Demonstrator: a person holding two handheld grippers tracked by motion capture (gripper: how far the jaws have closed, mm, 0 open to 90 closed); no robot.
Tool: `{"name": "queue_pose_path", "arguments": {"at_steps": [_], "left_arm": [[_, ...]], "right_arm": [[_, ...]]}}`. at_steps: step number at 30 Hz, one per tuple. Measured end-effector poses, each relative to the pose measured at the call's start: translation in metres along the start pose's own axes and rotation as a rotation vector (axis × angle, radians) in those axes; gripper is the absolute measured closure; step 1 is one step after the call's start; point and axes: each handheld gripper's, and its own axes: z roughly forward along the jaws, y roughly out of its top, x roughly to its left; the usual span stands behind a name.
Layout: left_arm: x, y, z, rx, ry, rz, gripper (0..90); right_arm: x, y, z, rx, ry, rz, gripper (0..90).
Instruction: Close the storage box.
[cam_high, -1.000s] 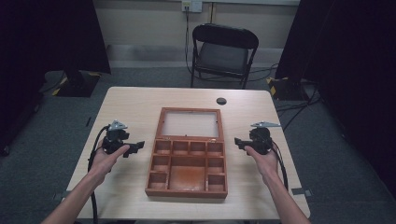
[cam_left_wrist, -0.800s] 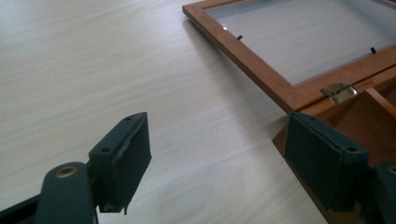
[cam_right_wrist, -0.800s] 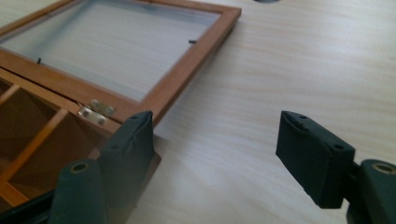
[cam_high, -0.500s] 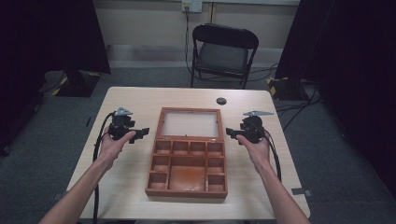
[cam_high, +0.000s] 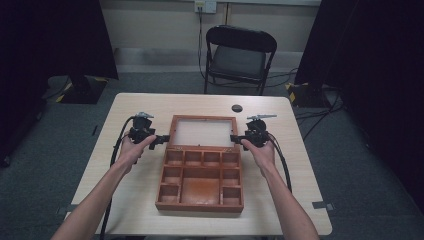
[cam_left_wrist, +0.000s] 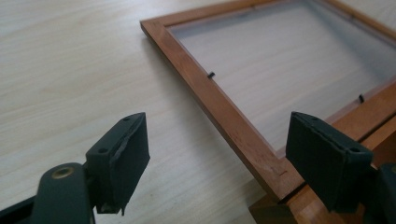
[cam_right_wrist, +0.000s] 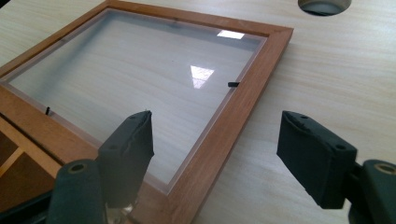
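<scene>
Left gripper (cam_high: 161, 139) and right gripper (cam_high: 235, 138) flank the brown wooden box's glass-paned lid (cam_high: 204, 132), lying open flat. Both sets of jaws gape, each straddling a lid side rail, pads not pressing; the left's have just been opening.

Pale wood table (cam_high: 125, 190): open compartment box (cam_high: 201, 176) centre, glazed lid (cam_high: 204, 132) flat; round hole (cam_high: 237, 108) beyond.

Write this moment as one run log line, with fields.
left gripper: open, at lid's left rail | right gripper: open, at right rail | brown wooden compartment box's glass-paned lid: flat on table
</scene>
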Motion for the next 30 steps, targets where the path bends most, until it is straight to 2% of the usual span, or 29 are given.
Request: {"name": "queue_pose_path", "arguments": {"at_steps": [3,5,7,10,13,16,17,18,19,22,26,27,30], "left_arm": [[-0.001,-0.002,0.008,0.009,-0.013,-0.013,22.1],[-0.003,-0.002,0.014,0.014,-0.02,-0.027,23.8],[-0.004,-0.003,0.017,0.016,-0.031,-0.026,23.8],[-0.004,-0.003,0.021,0.018,-0.03,-0.036,22.7],[0.0,-0.002,0.027,0.015,-0.055,-0.069,20.9],[0.0,-0.003,0.029,0.009,-0.074,-0.073,23.3],[0.0,-0.001,0.032,0.011,-0.084,-0.094,23.3],[0.0,-0.001,0.032,0.011,-0.084,-0.094,23.2],[0.0,0.001,0.035,0.018,-0.092,-0.114,23.3],[-0.001,0.003,0.04,0.03,-0.114,-0.124,23.4],[-0.002,0.005,0.042,0.036,-0.127,-0.127,23.4],[-0.002,0.006,0.045,0.04,-0.143,-0.138,23.2],[-0.001,0.006,0.046,0.044,-0.144,-0.142,21.5]], "right_arm": [[-0.001,-0.002,0.008,0.012,0.006,0.03,27.0],[0.001,-0.004,0.014,0.036,-0.003,0.011,27.4],[0.002,-0.005,0.017,0.043,-0.004,0.017,27.2],[0.003,-0.006,0.02,0.047,-0.006,0.0,25.7],[0.003,-0.006,0.025,0.036,0.008,0.026,23.7],[0.003,-0.006,0.026,0.04,0.017,0.043,23.6],[0.002,-0.006,0.028,0.049,0.041,0.082,23.5],[0.002,-0.006,0.029,0.052,0.045,0.093,23.3],[0.002,-0.006,0.03,0.054,0.049,0.099,23.0],[0.001,-0.006,0.033,0.058,0.067,0.127,21.5],[0.001,-0.007,0.036,0.047,0.073,0.137,19.1],[-0.001,-0.007,0.037,0.05,0.084,0.154,18.4],[-0.003,-0.008,0.041,0.047,0.109,0.17,18.2]]}}
